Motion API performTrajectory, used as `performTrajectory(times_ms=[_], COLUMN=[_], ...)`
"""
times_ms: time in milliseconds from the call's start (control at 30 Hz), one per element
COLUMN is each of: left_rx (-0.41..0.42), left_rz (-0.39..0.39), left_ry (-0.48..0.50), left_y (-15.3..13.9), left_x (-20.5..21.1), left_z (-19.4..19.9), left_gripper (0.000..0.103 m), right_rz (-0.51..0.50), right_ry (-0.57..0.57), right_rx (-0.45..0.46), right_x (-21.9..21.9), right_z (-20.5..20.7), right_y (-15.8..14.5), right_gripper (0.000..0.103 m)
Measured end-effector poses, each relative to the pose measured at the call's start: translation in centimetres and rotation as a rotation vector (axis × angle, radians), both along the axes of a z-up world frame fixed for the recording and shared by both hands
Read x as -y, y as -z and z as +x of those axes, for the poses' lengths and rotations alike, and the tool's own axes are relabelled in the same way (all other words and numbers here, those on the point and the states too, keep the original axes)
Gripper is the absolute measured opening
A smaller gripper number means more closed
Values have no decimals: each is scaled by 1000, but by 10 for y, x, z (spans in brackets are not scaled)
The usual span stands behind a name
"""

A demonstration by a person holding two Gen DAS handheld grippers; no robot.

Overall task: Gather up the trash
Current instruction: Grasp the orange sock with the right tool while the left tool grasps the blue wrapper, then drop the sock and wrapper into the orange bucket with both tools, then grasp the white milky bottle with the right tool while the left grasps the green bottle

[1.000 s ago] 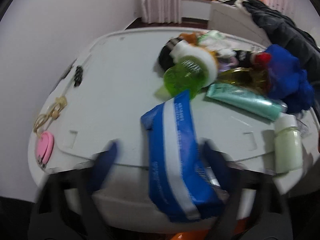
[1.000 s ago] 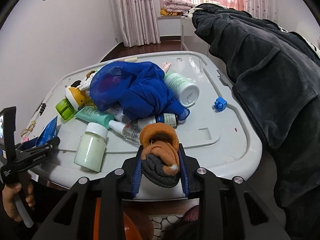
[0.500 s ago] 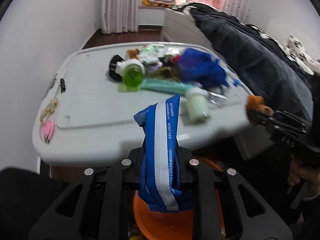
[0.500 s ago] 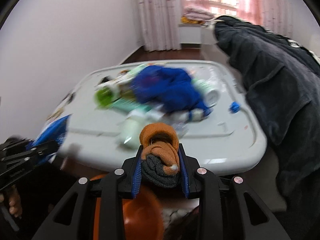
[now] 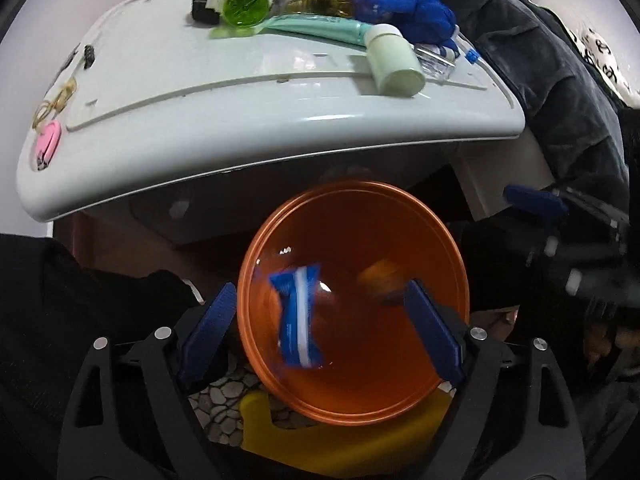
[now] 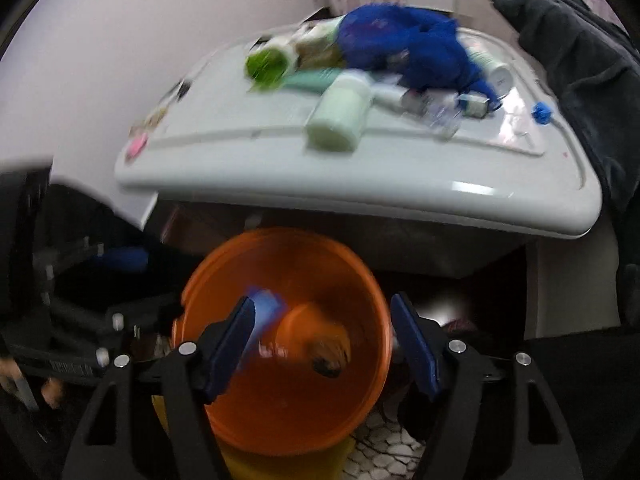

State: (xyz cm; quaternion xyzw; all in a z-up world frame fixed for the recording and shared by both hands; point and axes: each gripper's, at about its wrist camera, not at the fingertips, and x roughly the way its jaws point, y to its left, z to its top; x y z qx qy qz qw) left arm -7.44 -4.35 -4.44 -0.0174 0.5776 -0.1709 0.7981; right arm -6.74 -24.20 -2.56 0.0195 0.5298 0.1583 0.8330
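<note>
Left wrist view: left gripper (image 5: 320,326), jaws wide apart and holding nothing, hung over a round orange plastic bin (image 5: 354,300) standing on the floor below the edge of a pale grey plastic lid-top table (image 5: 224,128). Inside the bin: a blue-and-white foil packet (image 5: 298,318), blurred, and an orange knitted sock bundle (image 5: 380,278), also blurred. Right wrist view: right gripper (image 6: 324,340), jaws likewise spread and empty, over the same bin; the sock bundle sat near its centre, the packet towards its left wall. Two items judged collected. Remaining on the table: a lime-green round lidded jar (image 5: 242,0), a teal squeeze tube (image 5: 316,26), a pale green white-capped bottle (image 5: 394,62), a crumpled blue cloth (image 5: 400,4), small clear vials beside it, a pink keyring tag (image 5: 48,144). Task judged partly done; which leftovers count as trash cannot be told.
</note>
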Motion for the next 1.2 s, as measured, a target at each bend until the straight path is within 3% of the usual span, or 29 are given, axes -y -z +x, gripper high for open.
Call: performTrajectory(times_ms=[167,267,400,467,533,567,700,933,1000,1100,1200], left_rx=[26,35,55,69,95,119,193,207,196,143,117], left_rz=[-51,-50,-40,-46,-38,-26,26,0,68,107,82], left_ry=[-30,-48,-91,-112,-131,-140,-192,-273,-273,-277,-311], left_y=[-8,-10,-15,-19,-26,-30,-43,-47,-39,-19,-2], left_x=[-11,-17,-28,-33,-37,-38,-34,-17,-3,4,-1], left_z=[2,4,14,22,35,46,88,184,209,240,258], left_gripper=[84,84,84,84,84,84,84,87,89,89,83], right_rz=[72,46,-76,-144,-301,-321,-187,-132,-92,-62,-23], right_ry=[112,151,190,180,127,101,113,81,84,82,79], right_rx=[38,47,-7,-48,38,61,15,80,72,68,56], right_x=[6,-6,-33,-44,-63,-67,-42,-14,-8,-4,-3], right_z=[56,94,137,144,133,128,126,113,113,112,113], right_y=[-23,-26,-2,18,18,18,15,-12,-14,-13,-11], right_gripper=[70,70,70,64,41,41,41,41,41,41,41])
